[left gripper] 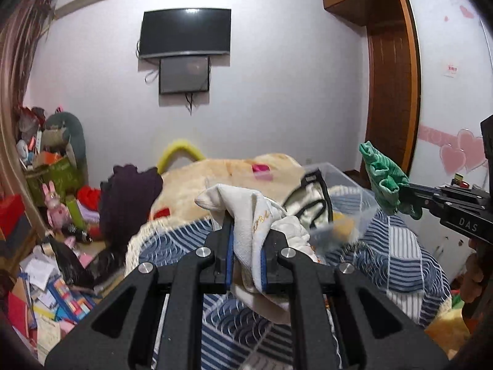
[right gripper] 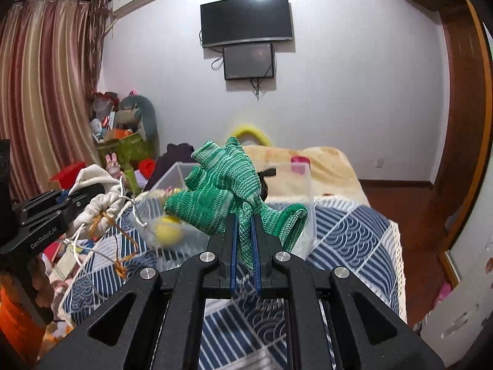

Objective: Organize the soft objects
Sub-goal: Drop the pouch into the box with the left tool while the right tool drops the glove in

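My left gripper [left gripper: 246,231] is shut on a white cloth pouch [left gripper: 246,212] with gold lettering and holds it above the bed; the pouch shows in the right wrist view [right gripper: 101,203] with loose drawstrings hanging. My right gripper [right gripper: 245,219] is shut on a green knitted glove [right gripper: 222,185], also seen at the right of the left wrist view [left gripper: 385,178]. A clear plastic bin [right gripper: 305,191] sits on the bed just beyond both grippers, with a yellow ball [right gripper: 168,231] and other soft items inside.
The bed carries a blue-and-white patterned quilt [right gripper: 348,231] and a beige blanket [left gripper: 234,172]. A dark purple garment [left gripper: 129,197] lies at its left edge. Cluttered boxes, toys and papers [left gripper: 52,185] fill the floor at left. A wooden wardrobe [left gripper: 391,86] stands at right.
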`<action>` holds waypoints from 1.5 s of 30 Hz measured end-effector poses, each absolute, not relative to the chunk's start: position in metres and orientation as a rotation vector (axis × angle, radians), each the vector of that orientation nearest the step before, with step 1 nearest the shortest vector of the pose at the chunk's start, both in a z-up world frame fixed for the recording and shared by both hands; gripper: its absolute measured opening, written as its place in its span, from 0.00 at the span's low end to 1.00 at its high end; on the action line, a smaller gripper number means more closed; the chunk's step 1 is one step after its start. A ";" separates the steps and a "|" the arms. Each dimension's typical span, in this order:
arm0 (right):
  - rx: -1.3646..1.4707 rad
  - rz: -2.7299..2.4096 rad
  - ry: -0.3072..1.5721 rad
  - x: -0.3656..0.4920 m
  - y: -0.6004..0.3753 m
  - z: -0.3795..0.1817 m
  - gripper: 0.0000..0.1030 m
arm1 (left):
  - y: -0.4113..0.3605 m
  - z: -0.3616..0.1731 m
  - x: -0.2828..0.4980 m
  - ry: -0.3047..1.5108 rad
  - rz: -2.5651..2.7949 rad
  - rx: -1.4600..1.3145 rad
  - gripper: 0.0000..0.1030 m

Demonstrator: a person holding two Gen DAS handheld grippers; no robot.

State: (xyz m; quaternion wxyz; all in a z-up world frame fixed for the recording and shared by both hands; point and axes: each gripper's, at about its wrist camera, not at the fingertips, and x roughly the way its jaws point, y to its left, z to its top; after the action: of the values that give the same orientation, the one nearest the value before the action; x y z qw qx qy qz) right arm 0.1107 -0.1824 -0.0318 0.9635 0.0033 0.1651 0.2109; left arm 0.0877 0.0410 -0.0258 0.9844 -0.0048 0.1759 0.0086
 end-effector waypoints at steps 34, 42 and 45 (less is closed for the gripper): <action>-0.046 0.402 0.483 0.186 -0.146 -0.064 0.07 | 0.037 -0.079 0.202 0.538 0.055 -0.039 0.16; -0.044 0.425 0.475 0.181 -0.150 -0.055 0.25 | 0.039 -0.072 0.192 0.556 0.059 -0.046 0.44; -0.031 0.425 0.450 0.174 -0.157 -0.049 0.38 | 0.041 -0.066 0.185 0.549 0.038 -0.071 0.55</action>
State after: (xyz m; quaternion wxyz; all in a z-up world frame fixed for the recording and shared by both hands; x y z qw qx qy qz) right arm 0.1741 -0.1571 -0.0486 0.9523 -0.0151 0.2215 0.2093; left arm 0.1855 0.0413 -0.0657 0.9617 -0.0353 0.2711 0.0187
